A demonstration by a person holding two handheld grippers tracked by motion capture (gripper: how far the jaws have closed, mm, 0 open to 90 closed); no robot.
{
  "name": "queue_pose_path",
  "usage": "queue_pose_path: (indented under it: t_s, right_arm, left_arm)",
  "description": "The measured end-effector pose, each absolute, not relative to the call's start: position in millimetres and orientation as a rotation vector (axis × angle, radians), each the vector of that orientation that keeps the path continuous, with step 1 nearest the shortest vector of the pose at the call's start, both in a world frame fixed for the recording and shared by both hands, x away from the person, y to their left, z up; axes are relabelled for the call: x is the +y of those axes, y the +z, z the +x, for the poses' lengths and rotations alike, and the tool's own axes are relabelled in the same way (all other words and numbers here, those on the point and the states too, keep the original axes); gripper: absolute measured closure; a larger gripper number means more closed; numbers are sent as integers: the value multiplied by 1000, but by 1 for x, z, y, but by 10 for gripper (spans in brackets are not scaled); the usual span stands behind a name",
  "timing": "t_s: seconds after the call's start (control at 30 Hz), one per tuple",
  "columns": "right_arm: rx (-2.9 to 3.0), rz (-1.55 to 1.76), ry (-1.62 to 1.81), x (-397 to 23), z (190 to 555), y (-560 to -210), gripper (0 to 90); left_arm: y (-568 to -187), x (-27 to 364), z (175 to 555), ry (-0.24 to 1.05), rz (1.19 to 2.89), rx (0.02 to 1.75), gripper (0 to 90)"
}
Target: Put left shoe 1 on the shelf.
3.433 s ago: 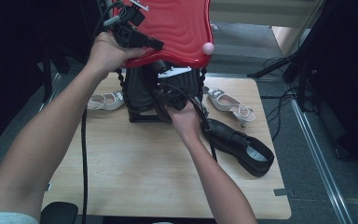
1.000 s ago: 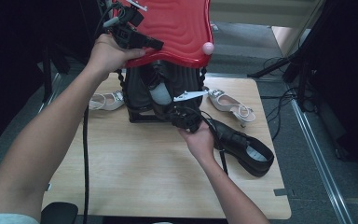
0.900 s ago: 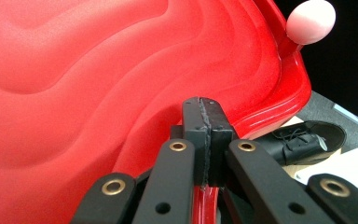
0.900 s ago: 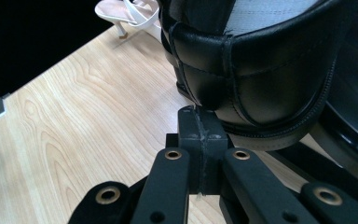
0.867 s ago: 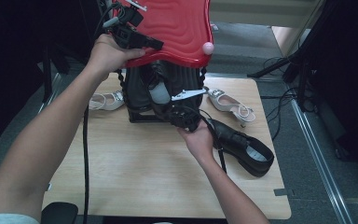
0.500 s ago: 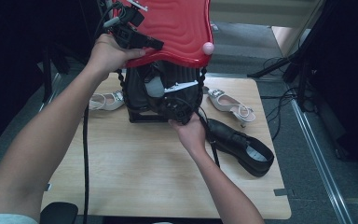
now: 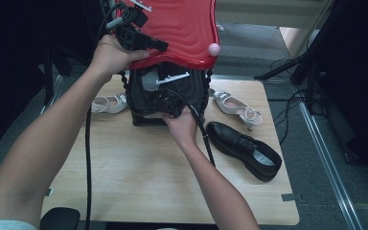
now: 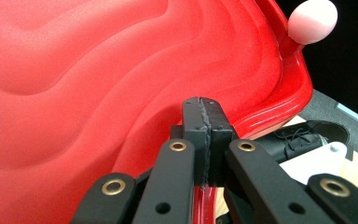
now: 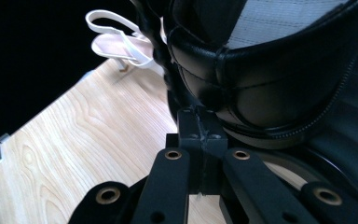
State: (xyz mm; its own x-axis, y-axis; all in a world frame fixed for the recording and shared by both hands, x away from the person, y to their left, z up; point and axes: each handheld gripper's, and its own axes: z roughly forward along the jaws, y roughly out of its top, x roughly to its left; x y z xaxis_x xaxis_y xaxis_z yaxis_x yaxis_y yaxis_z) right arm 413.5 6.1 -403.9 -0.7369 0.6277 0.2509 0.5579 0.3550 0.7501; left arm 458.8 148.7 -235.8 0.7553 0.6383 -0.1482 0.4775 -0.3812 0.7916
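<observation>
A black case stands at the back of the wooden table, its red wavy lid raised. My left gripper is at the lid's front left edge. In the left gripper view its jaws are pressed together against the lid; whether they pinch the rim I cannot tell. My right gripper reaches into the case's mouth. Its jaws are shut, with nothing between the pads and the tips at the edge of a black shoe inside the case. A second black shoe lies on the table to the right.
One white sandal lies right of the case and another left of it, the latter also in the right gripper view. A pink knob sticks out of the lid's corner. Cables trail over the table's front half.
My right hand has moved left and away from me, from beside the loose black shoe into the case's mouth. The left hand and the raised lid have stayed put.
</observation>
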Motion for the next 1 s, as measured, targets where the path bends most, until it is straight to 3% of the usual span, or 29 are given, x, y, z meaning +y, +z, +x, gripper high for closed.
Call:
queue_pose_path:
  t_s: [0.33,0.6,0.77,1.0]
  right_arm:
    - [2559,1069,1297,30,419,-406,900]
    - [2570,1010,1387,20,404,-405,900]
    - [2577,969,1427,6,392,-407,900]
    - [2596,904,1477,-26,379,-411,775]
  left_arm:
    - [-236,149,459,222,2044,844,900]
    - [-235,149,460,206,2040,856,900]
    - [-227,153,451,196,2025,825,852]
    - [-222,155,433,148,2042,772,683]
